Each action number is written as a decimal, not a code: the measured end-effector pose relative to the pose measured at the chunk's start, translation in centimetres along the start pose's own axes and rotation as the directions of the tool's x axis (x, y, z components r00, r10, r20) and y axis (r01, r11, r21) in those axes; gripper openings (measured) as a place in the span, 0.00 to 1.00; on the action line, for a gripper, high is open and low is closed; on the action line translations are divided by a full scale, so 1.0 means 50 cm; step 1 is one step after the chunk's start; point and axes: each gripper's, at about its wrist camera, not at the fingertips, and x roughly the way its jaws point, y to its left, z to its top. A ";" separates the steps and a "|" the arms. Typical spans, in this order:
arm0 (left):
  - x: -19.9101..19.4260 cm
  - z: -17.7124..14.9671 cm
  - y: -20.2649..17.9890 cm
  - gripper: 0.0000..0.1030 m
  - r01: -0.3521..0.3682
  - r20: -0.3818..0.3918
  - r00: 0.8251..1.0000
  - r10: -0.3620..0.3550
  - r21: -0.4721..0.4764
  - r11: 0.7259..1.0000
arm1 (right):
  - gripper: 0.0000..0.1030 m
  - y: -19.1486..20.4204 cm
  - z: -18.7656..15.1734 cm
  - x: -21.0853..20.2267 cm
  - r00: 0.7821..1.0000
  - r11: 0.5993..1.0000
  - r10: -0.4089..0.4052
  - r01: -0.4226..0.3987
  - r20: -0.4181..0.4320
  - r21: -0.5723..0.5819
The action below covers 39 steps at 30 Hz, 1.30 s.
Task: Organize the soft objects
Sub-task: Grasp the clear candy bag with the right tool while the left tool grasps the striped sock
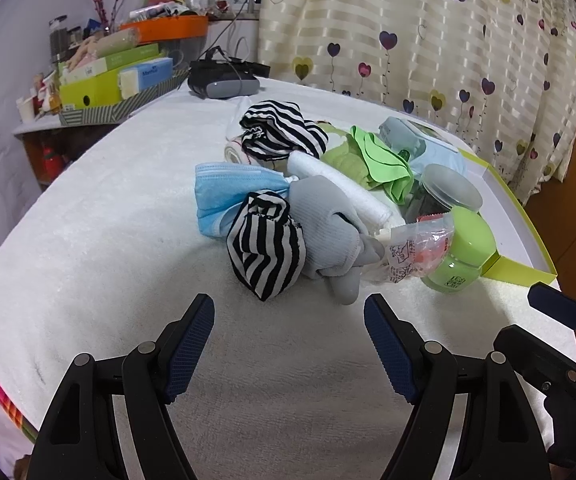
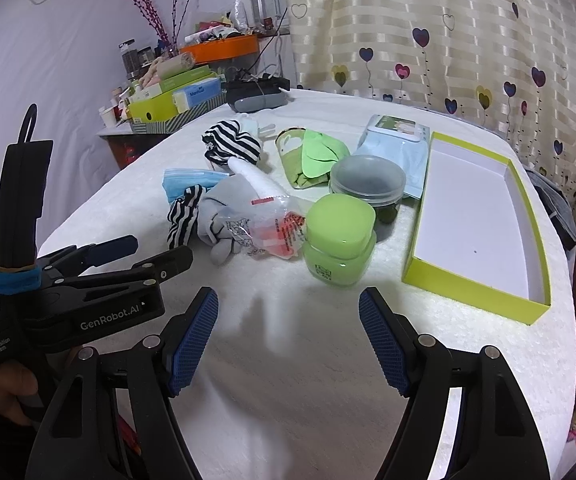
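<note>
We hold the left tongs (image 1: 289, 344) wide apart over the white towel (image 1: 108, 240) that covers the counter, and nothing is between their blue pads. The right tongs (image 2: 288, 338) are also spread wide and hold nothing. In the right wrist view we see the left tongs from the side at the left edge, with a hand (image 2: 0, 392) around their handle.

Just ahead of the left tongs lies a striped sock (image 1: 264, 244), black and white, bunched up. It touches a grey glove (image 1: 327, 232) on its right and a blue face mask (image 1: 228, 196) behind it. A clear plastic wrapper (image 2: 264, 232) with red print lies against the glove, and beside it stands a green jar (image 2: 339, 240).

A little further we see a rolled white cloth (image 1: 339, 184), a round container with a grey lid (image 2: 367, 180), and a green cloth (image 2: 319, 152). A second striped sock (image 1: 276, 128) lies behind them. At the right, an open green box (image 2: 419, 268) with a white inside stands on the towel, and it is empty. Far behind, a grey device (image 1: 228, 88) with cables lies at the towel's edge.
</note>
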 end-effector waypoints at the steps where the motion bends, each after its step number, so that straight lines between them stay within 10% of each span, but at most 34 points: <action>1: 0.001 0.000 0.002 0.76 0.002 0.000 1.000 -0.002 -0.002 1.000 | 0.71 0.001 0.002 0.001 1.000 1.000 0.002 -0.002 -0.001 -0.001; 24: 0.030 0.028 0.113 0.76 0.082 -0.015 0.996 -0.084 -0.131 0.988 | 0.71 0.067 0.074 0.082 1.000 0.990 0.002 -0.004 -0.015 -0.142; 35: 0.044 0.028 0.126 0.76 0.090 -0.020 0.995 -0.094 -0.144 0.985 | 0.71 0.092 0.093 0.137 0.995 0.924 -0.088 0.061 -0.055 -0.377; 39: 0.053 0.029 0.127 0.76 0.098 -0.027 0.994 -0.103 -0.144 0.985 | 0.54 0.099 0.093 0.153 0.991 0.899 -0.113 0.071 -0.073 -0.431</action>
